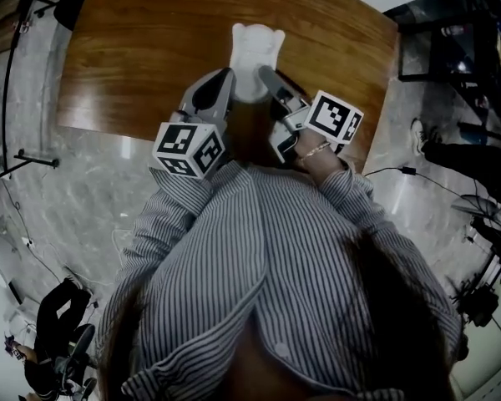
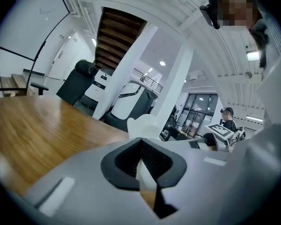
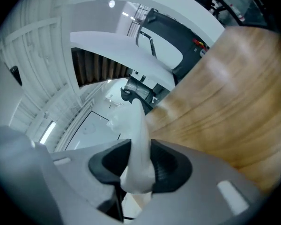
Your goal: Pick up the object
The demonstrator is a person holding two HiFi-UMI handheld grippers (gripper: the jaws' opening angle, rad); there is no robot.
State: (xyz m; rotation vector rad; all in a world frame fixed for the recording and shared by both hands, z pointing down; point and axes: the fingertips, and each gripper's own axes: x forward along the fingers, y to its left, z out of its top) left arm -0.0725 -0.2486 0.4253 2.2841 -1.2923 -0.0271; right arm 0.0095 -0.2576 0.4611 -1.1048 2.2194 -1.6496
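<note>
The object (image 1: 255, 48), a pale white, softly lobed shape, sits over the near half of the table (image 1: 150, 48), between the two grippers; whether it rests on the wood or hangs clear of it cannot be told. The right gripper (image 1: 265, 73) comes at it from the near right; in the right gripper view that gripper (image 3: 139, 153) is clamped on a thin white part of the object (image 3: 136, 125), both dark pads pressed against it, the rest of it rising beyond the tips with the table (image 3: 234, 107) to the right. The left gripper (image 1: 228, 78) meets the object's near left edge; in the left gripper view its jaws (image 2: 141, 142) are drawn almost together, a white sliver pinched between the pads, and the object (image 2: 143, 124) shows just past the tips, with the table (image 2: 33, 130) to the left. Each gripper carries a marker cube, the left cube (image 1: 188, 149) and the right cube (image 1: 334, 115), both close to the person's striped shirt (image 1: 275, 257); the table stands on a grey marbled floor (image 1: 75, 190).
</note>
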